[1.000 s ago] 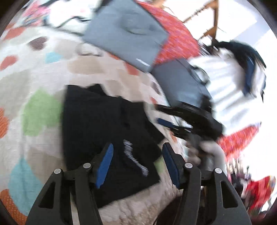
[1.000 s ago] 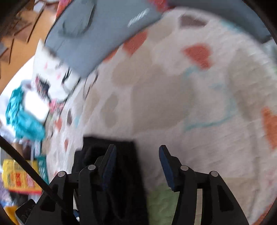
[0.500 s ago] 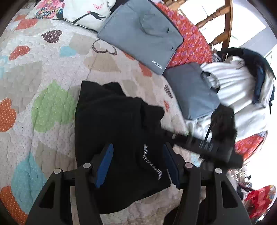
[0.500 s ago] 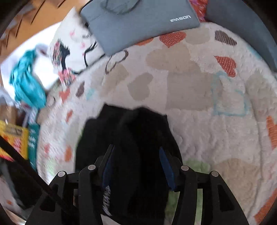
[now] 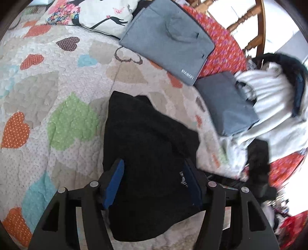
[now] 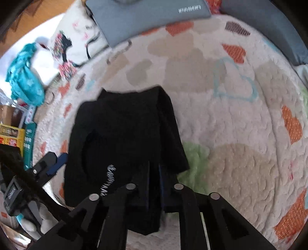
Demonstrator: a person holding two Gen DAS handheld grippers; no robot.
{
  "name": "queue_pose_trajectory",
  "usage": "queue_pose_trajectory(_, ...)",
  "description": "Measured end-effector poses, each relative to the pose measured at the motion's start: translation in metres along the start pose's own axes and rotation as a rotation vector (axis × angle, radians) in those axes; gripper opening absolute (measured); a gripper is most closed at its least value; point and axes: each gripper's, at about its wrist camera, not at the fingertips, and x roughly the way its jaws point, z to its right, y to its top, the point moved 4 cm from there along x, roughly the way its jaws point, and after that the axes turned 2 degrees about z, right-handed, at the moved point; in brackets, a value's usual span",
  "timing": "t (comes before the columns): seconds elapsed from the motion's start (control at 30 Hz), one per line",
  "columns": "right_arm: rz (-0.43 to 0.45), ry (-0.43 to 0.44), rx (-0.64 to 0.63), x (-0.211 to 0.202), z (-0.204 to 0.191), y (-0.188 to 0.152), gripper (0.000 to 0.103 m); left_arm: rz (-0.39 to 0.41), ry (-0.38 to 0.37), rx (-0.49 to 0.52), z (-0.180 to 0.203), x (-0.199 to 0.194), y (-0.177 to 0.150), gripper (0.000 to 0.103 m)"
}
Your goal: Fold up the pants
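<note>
Black pants (image 5: 146, 138), folded into a compact stack with white lettering near one edge, lie on the heart-patterned quilt (image 5: 48, 77). My left gripper (image 5: 154, 182) hovers over their near end. Its jaws are opening, the blue pads stand wide to either side of the cloth, and neither presses on it. In the right wrist view the same pants (image 6: 123, 130) fill the middle. My right gripper (image 6: 154, 178) is closing, its pads nearly together and pinching the pants' near edge. A blue-padded finger (image 6: 59, 160) of the left gripper shows at the left.
Beyond the pants lie a grey folded garment with a logo (image 5: 167, 38) and a second grey folded piece (image 5: 227, 103). A printed white cushion (image 5: 104, 17) sits at the back. A heap of white clothing (image 5: 273, 100) and a wooden chair (image 5: 250, 17) are at the right.
My right gripper swung over the pants and its jaws came together on the near edge. In the left view the pants moved nearer and now sit between my left fingers.
</note>
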Motion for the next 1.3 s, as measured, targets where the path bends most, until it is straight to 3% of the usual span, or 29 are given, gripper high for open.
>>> queue_pose_trajectory(0.07, 0.024, 0.027, 0.059, -0.01, 0.007, 0.007, 0.024, -0.006, 0.046, 0.036, 0.001, 0.005, -0.003, 0.062)
queue_pose_trajectory(0.17, 0.18, 0.042, 0.109, -0.038, 0.012, 0.022, 0.026, -0.005, 0.07, 0.078, 0.005, 0.009, -0.006, 0.065)
queue_pose_trajectory(0.23, 0.265, 0.13, 0.1, -0.052, 0.002, 0.03, 0.028, -0.003, 0.079, 0.097, 0.009, 0.011, -0.007, 0.069)
queue_pose_trajectory(0.3, 0.293, 0.236, 0.063, -0.052, -0.017, 0.037, 0.034, -0.003, 0.095, 0.121, 0.012, 0.014, -0.01, 0.071)
queue_pose_trajectory(0.33, 0.278, 0.269, 0.057, -0.045, -0.025, 0.039, 0.042, -0.002, 0.104, 0.134, 0.013, 0.015, -0.011, 0.072)
queue_pose_trajectory(0.43, 0.173, 0.295, 0.114, -0.007, -0.031, 0.045, 0.043, -0.002, 0.121, 0.168, 0.015, 0.017, -0.014, 0.072)
queue_pose_trajectory(0.53, 0.069, 0.261, 0.234, 0.032, -0.008, 0.044, 0.04, -0.011, 0.111, 0.177, 0.014, 0.015, -0.014, 0.074)
queue_pose_trajectory(0.6, 0.066, 0.303, 0.311, 0.037, 0.007, 0.045, 0.033, -0.017, 0.095, 0.163, 0.012, 0.014, -0.013, 0.074)
queue_pose_trajectory(0.67, 0.125, 0.279, 0.333, 0.023, 0.018, 0.048, 0.033, -0.02, 0.07, 0.135, 0.009, 0.01, -0.01, 0.074)
queue_pose_trajectory(0.7, 0.153, 0.255, 0.324, 0.017, 0.021, 0.049, 0.035, -0.021, 0.048, 0.11, 0.007, 0.008, -0.008, 0.074)
queue_pose_trajectory(0.77, 0.222, 0.184, 0.311, -0.004, 0.033, 0.051, 0.052, -0.016, -0.009, 0.047, 0.001, 0.0, -0.003, 0.074)
queue_pose_trajectory(0.83, 0.242, 0.204, 0.335, -0.018, 0.047, 0.049, 0.058, -0.002, -0.061, -0.025, -0.008, -0.008, 0.003, 0.074)
queue_pose_trajectory(1.07, 0.138, 0.275, 0.336, -0.025, 0.081, 0.009, 0.062, 0.012, -0.094, -0.177, -0.044, -0.014, 0.013, 0.074)
queue_pose_trajectory(1.17, 0.106, 0.334, 0.354, -0.019, 0.082, -0.002, 0.07, -0.008, -0.091, -0.192, -0.047, -0.003, 0.021, 0.074)
queue_pose_trajectory(1.3, 0.048, 0.442, 0.391, -0.002, 0.07, -0.007, 0.071, -0.08, -0.082, -0.187, -0.047, 0.024, 0.03, 0.074)
